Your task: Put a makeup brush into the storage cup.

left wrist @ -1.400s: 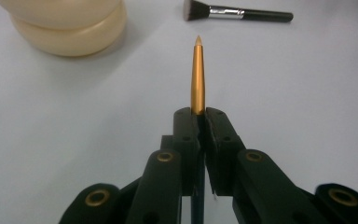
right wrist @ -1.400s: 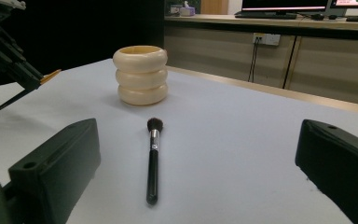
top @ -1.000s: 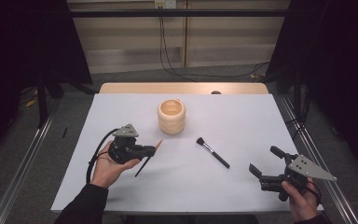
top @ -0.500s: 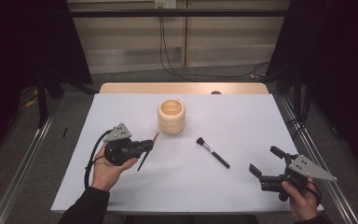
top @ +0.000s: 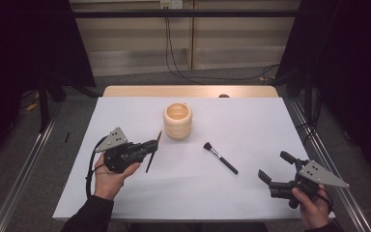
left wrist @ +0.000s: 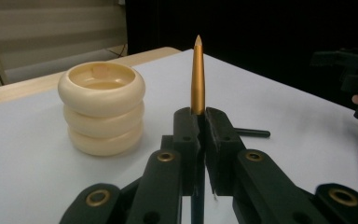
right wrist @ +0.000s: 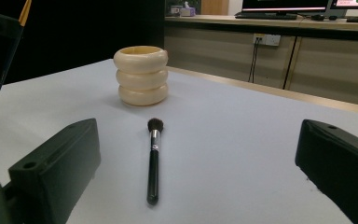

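White and bare, the surface is carrying a cream holder at upper centre, while the left gripper, fingers clamped on a gold-tipped pencil, is needing a vertical approach over the rim; right gripper, fingers apart, is waiting near the brush.

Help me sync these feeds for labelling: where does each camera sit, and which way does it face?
High view: above the person's side, facing forward and down on the white table; forearms, left gripper and right gripper.
Left gripper view: rides the left gripper, jaws shut on a gold-tipped brush, facing the cream holder.
Right gripper view: along open jaws toward the makeup brush.
All three share holder and makeup brush.
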The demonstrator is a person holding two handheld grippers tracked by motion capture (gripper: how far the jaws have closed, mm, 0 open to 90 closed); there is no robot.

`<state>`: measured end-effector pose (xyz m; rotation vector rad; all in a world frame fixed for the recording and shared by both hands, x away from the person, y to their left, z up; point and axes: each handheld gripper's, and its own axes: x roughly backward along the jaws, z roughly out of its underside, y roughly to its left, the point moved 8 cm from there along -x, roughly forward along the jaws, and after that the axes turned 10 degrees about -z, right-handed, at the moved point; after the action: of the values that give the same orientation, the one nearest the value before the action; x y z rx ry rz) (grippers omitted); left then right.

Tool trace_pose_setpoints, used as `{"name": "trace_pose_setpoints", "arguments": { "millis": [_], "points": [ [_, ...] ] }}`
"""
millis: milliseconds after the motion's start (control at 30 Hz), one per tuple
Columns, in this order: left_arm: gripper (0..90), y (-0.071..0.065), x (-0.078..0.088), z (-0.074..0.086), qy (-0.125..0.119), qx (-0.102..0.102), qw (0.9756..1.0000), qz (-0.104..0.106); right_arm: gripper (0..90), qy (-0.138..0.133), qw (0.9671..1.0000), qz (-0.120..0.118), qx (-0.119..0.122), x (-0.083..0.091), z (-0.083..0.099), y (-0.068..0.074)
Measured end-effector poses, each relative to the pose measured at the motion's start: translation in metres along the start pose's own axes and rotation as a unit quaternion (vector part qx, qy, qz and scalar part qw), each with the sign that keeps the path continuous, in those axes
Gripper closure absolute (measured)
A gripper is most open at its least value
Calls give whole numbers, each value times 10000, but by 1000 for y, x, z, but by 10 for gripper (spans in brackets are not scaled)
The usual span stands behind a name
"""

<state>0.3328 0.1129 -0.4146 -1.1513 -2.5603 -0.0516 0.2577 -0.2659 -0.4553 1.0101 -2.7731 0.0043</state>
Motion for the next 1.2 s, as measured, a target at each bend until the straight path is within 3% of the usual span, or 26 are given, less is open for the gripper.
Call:
{"name": "trace_pose_setpoints", "arguments": {
  "millis": [67, 133, 233, 567, 633, 800, 900, 933, 1033, 1200],
  "points": [
    [839, 2, 1, -2, -57, -2, 9999, -119, 0, -6, 10000, -1, 8, 0, 0, 0],
    [839, 1, 2, -4, -149, 40, 9999, -22, 0, -2, 10000, 10, 6, 0, 0, 0],
    [838, 6, 4, -8, -248, 118, 9992, -304, 0, 8, 10000, 8, 5, 0, 0, -1],
    [838, 7, 11, -17, -402, 182, 9987, -241, 0, -30, 10000, -35, 51, 0, -1, 0],
    [838, 9, 13, -18, -405, 117, 9984, -374, 0, -43, 10000, -48, 55, 0, -1, 1],
    [838, 8, 15, -20, -431, 74, 9982, -402, 0, -55, 10000, -21, 44, 0, -1, 0],
    [838, 5, 14, -22, -492, 114, 9983, -286, 0, -64, 10000, -30, 50, 0, -1, 0],
    [838, 7, 14, -22, -444, 78, 9982, -389, 0, -72, 10000, -23, 45, 0, -1, 0],
    [838, 7, 12, -26, -467, 102, 9985, -284, 0, -47, 10000, -40, 25, -1, 0, 1],
    [838, 6, 8, -31, -481, 83, 9982, -362, 0, -49, 10000, -52, 35, -1, 0, 1]
  ]
}}
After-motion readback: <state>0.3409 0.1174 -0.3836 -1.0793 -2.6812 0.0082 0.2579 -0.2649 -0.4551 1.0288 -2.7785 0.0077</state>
